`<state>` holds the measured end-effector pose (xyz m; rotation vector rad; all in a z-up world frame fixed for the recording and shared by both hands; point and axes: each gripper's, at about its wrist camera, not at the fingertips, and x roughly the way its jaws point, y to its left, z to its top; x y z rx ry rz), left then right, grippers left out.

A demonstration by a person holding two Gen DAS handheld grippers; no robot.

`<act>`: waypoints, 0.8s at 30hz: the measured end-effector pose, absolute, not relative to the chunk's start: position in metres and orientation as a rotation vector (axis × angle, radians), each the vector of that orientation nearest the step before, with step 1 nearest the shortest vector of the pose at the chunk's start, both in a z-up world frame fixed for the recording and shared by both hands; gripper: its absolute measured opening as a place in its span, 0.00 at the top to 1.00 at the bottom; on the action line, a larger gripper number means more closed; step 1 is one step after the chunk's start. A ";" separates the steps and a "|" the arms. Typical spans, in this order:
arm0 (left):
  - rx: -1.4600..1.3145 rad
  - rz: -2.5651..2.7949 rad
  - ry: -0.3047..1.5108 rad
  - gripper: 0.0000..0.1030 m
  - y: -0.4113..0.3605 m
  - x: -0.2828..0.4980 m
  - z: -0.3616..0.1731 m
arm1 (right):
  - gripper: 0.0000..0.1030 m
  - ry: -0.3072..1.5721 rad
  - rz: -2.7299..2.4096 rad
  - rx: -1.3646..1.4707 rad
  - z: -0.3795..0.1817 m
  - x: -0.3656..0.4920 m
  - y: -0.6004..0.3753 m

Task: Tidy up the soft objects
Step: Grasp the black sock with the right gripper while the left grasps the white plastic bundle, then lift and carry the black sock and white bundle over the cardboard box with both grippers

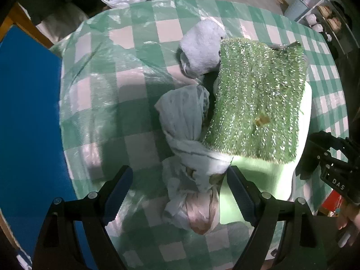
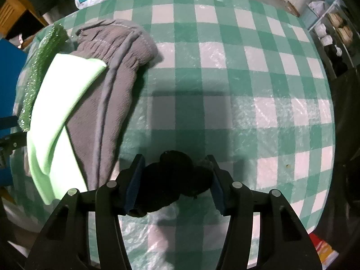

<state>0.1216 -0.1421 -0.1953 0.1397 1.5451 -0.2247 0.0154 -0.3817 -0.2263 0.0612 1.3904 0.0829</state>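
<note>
1. Over the near edge of the desk, the right tongs point forward and slightly down, their blue-padded fingers clamped on a black soft bundle held just above the green-and-white checked cover.
2. The left tongs hover low over the desk's near side with their fingers wide apart, gripping nothing; a knotted pale grey cloth lies between them and runs away from the camera.
3. Just right of that cloth, a green sequined fabric rests on a pale green cloth; a fuzzy pale blue-grey item lies at its far left corner.
4. In the right wrist view, a grey ribbed garment lies at the left, touching the pale green cloth.
5. No container is visible.
</note>
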 end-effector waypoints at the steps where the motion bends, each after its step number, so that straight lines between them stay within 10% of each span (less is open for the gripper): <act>1: 0.143 -0.225 1.545 0.16 -0.146 0.122 -0.201 | 0.47 1.389 0.084 0.064 -0.228 0.015 -0.384; 9: 0.159 -0.253 1.509 0.16 -0.162 0.139 -0.224 | 0.47 1.378 0.095 0.033 -0.234 0.023 -0.371; 14: 0.144 -0.315 1.504 0.51 -0.171 0.142 -0.226 | 0.54 1.380 0.106 0.032 -0.227 0.039 -0.359; 24: 0.199 -0.307 1.445 0.55 -0.177 0.149 -0.220 | 0.57 1.353 0.124 0.019 -0.197 0.044 -0.349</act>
